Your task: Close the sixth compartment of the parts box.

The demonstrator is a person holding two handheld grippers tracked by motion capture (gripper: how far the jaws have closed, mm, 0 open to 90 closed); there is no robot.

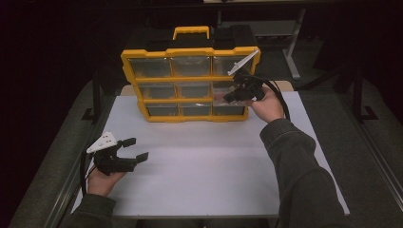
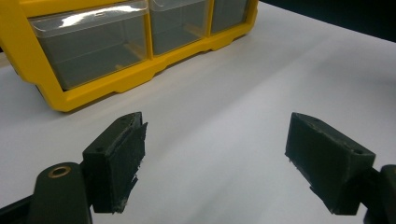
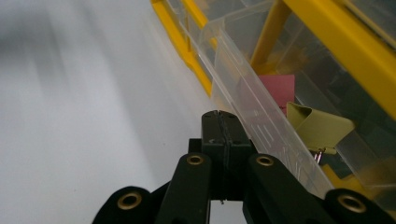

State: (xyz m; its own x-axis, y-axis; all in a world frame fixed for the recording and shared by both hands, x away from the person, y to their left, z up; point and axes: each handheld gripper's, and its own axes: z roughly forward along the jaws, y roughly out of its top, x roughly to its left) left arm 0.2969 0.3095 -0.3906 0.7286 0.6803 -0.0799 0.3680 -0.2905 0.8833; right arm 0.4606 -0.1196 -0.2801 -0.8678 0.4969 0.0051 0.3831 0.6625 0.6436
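Observation:
A yellow organizer (image 1: 190, 52) with clear drawers stands upright at the back of the white table (image 1: 199, 166). Its right-hand drawer in the middle row (image 1: 219, 98) is pulled partly out. My right gripper (image 1: 231, 98) is at that drawer's front, its jaws pressed together. In the right gripper view the shut jaws (image 3: 219, 122) lie against the clear drawer wall (image 3: 252, 102), with nothing seen between them. Inside lie a pink piece (image 3: 278, 88) and an olive binder clip (image 3: 317, 126). My left gripper (image 1: 137, 148) hovers open over the table's front left, nothing between its jaws (image 2: 215, 154).
The organizer's lower drawers (image 2: 93, 46) look bare in the left gripper view. A carry handle (image 1: 191, 31) tops the organizer. Another table's frame (image 1: 285, 33) stands behind at the right. Dark floor surrounds the table on both sides.

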